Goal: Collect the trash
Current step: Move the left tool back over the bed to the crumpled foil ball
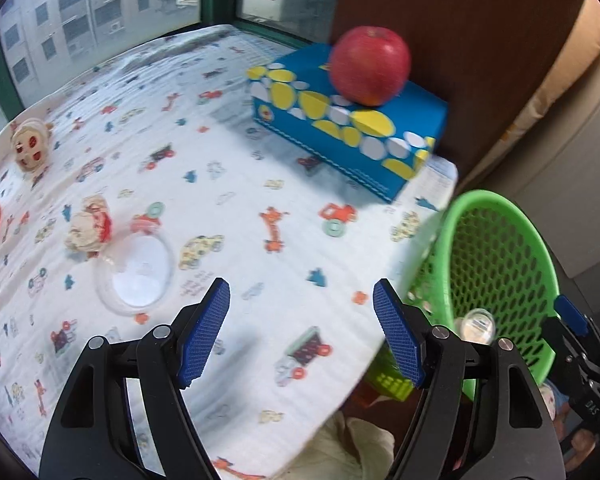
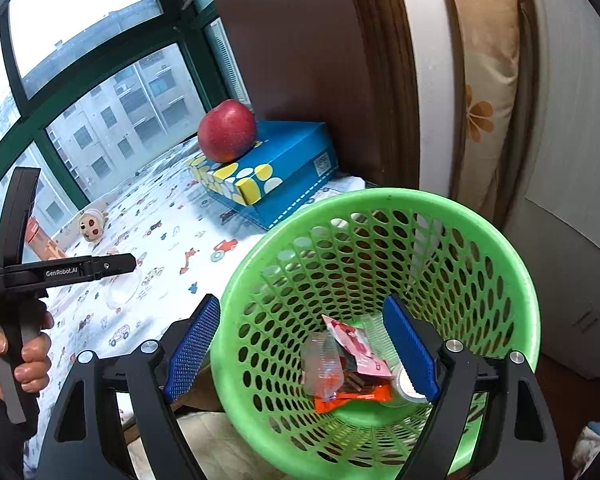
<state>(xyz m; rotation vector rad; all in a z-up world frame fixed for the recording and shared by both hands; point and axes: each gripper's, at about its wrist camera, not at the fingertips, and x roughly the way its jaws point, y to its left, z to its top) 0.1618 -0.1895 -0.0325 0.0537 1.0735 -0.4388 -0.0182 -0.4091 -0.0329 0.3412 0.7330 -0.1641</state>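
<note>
Nearest the left wrist camera, hovering over the worktop [image 1: 260, 184] with the left gripper [image 1: 302, 332] spread wide and empty. Just beyond, eyeing a clear plastic lid [image 1: 138, 272], probably light, thin, slippery and easily crushed; pinching its rim edge-on looking best. Beside it, noting a crumpled wrapper [image 1: 88, 232], soft and near weightless, grabbable anywhere. To the right, reaching over the green basket [image 2: 380, 208] with the right gripper [image 2: 304, 344] parted, holding nothing, above wrappers [image 2: 352, 372] lying inside. Farther back, leaving the apple [image 1: 370, 64] on the blue box [image 1: 340, 148].
</note>
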